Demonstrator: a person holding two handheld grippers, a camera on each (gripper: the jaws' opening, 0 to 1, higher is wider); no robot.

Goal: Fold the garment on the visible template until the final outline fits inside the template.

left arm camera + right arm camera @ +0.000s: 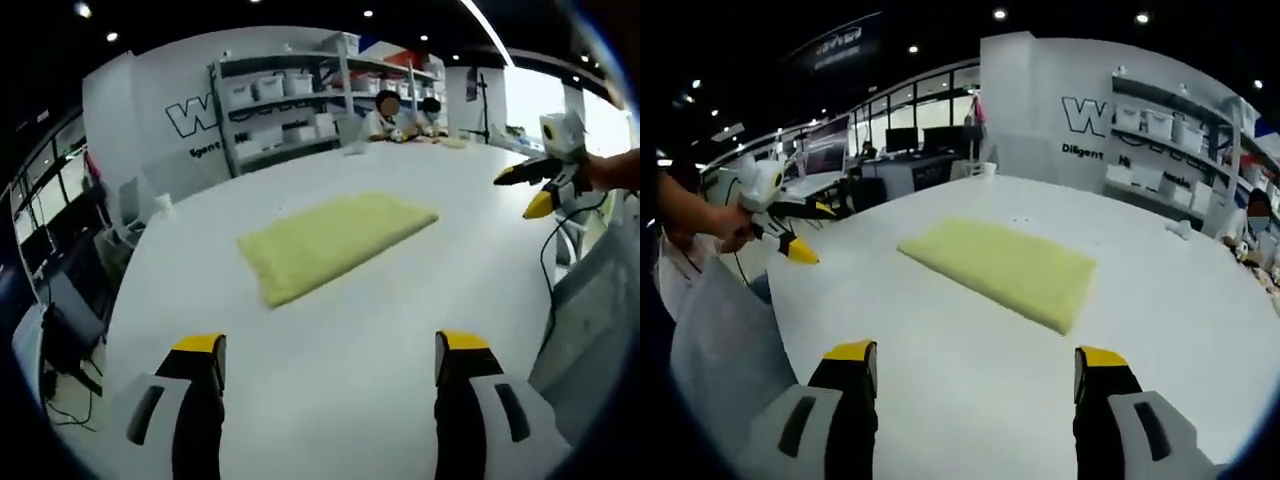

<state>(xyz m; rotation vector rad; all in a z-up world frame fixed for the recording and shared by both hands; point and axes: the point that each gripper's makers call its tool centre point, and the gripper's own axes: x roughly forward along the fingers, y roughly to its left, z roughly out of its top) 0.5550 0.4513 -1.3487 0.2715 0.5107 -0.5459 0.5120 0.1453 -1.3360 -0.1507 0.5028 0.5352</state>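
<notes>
Garment (335, 243), yellow and folded into a rectangle, is laid flat on the white bench (400, 330). Left claw (330, 365) and right claw (977, 372) are held wide above it, nothing gripped

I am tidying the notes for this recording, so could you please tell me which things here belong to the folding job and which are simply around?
Job:
- yellow garment, folded flat on the white table
- left tool, open
- right tool, open

Around:
- shelving with storage boxes
- desks with monitors
</notes>
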